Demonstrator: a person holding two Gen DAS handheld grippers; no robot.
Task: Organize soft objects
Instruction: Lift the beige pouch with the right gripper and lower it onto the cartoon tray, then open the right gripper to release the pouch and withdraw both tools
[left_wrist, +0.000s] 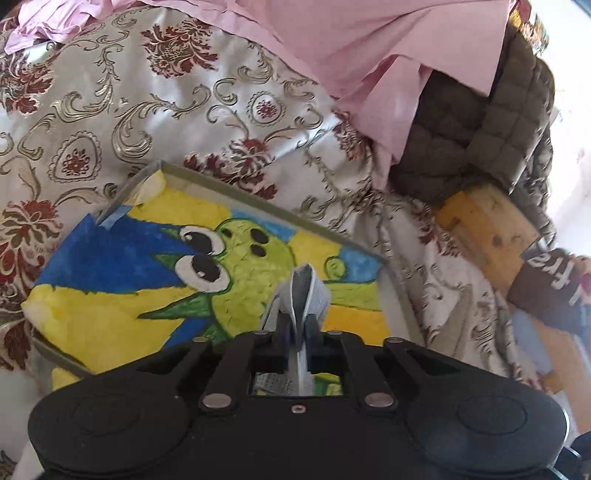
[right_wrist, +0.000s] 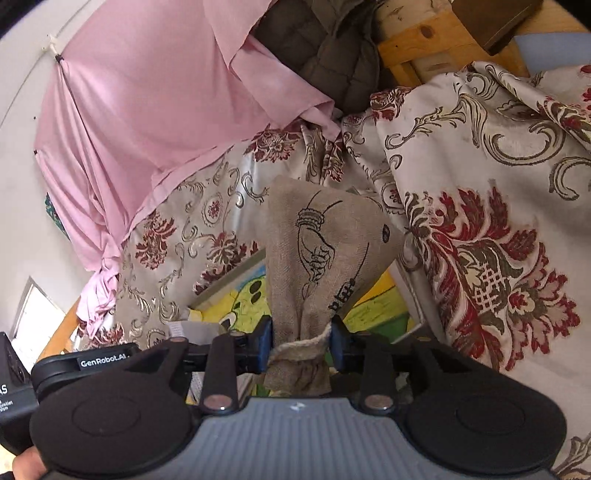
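Burlap pouch (right_wrist: 317, 254), printed with a line drawing of clasped hands, stands pinched at its drawstring neck between the blue pads of the right gripper (right_wrist: 301, 343), its body rising ahead of the jaws over a shallow tray (right_wrist: 415, 295). It looks light and limp, coarse enough not to slip, and the gathered neck appears the surest place to hold it, since the loose body would likely just fold. The left gripper (left_wrist: 297, 325) is nearly closed on a small folded piece of pale grey cloth (left_wrist: 303, 291), thin and floppy, which pokes up between its fingers above the same tray. In the left wrist view the tray's grey rim (left_wrist: 258, 195) frames a bright yellow, blue and green towel (left_wrist: 122, 295) showing a cartoon creature with big eyes; the towel lies flat inside and looks soft and slightly fuzzy. The tray rests on a bed dressed in a shiny cream bedspread (left_wrist: 155, 110) with red floral and gold scroll patterns, rumpled into folds on the right. Farther back, a pink sheet (right_wrist: 147, 110) hangs down across the pale wall, and a dark quilted jacket (left_wrist: 461, 136) drapes over a wooden bed frame (left_wrist: 487, 229) at the far right.
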